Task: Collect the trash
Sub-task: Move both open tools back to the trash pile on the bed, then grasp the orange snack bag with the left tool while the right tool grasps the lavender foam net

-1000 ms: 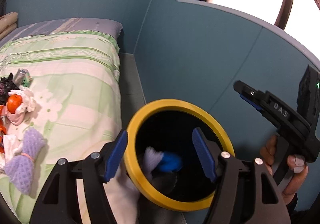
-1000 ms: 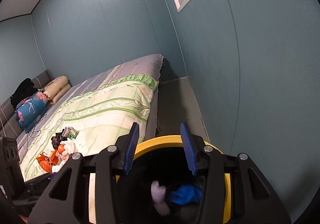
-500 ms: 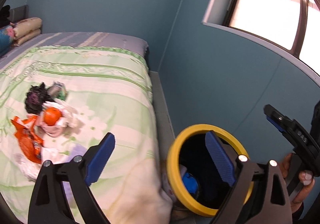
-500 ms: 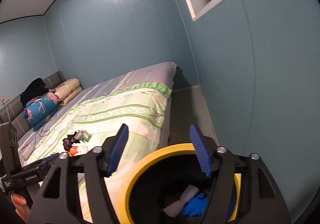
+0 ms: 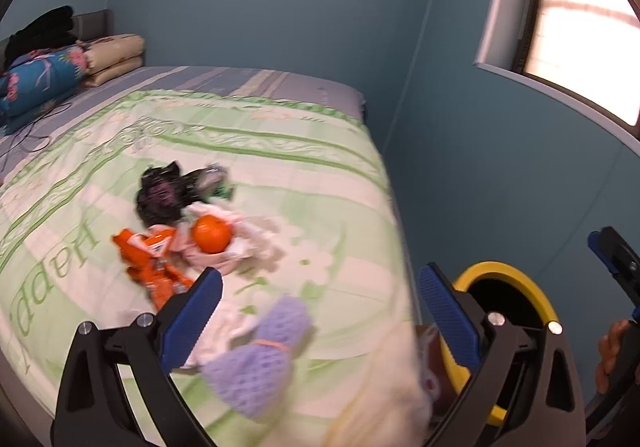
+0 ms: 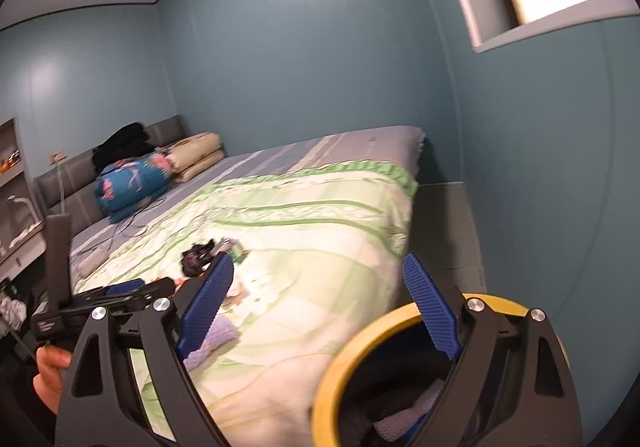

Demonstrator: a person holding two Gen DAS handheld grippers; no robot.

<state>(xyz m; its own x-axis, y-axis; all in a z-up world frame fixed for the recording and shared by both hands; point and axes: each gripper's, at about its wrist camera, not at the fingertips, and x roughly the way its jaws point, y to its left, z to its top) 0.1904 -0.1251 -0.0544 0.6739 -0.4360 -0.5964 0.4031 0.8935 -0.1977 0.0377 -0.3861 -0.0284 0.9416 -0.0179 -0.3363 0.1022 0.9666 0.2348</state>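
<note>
On green quilt [image 5: 280, 175]: "Happy" lettering [image 5: 60, 275].

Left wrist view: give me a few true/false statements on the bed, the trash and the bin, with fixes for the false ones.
1. An orange fruit lies in the trash pile on the bed. True.
2. The yellow-rimmed bin stands on top of the bed. False: it stands on the floor beside the bed, by the wall.
3. The left gripper is clamped on the purple knit bundle. False: its jaws are opening, and they grip nothing.
4. An orange wrapper lies next to the fruit. True.
5. The bin is empty. False: in the right wrist view, pale fabric shows inside it.
</note>
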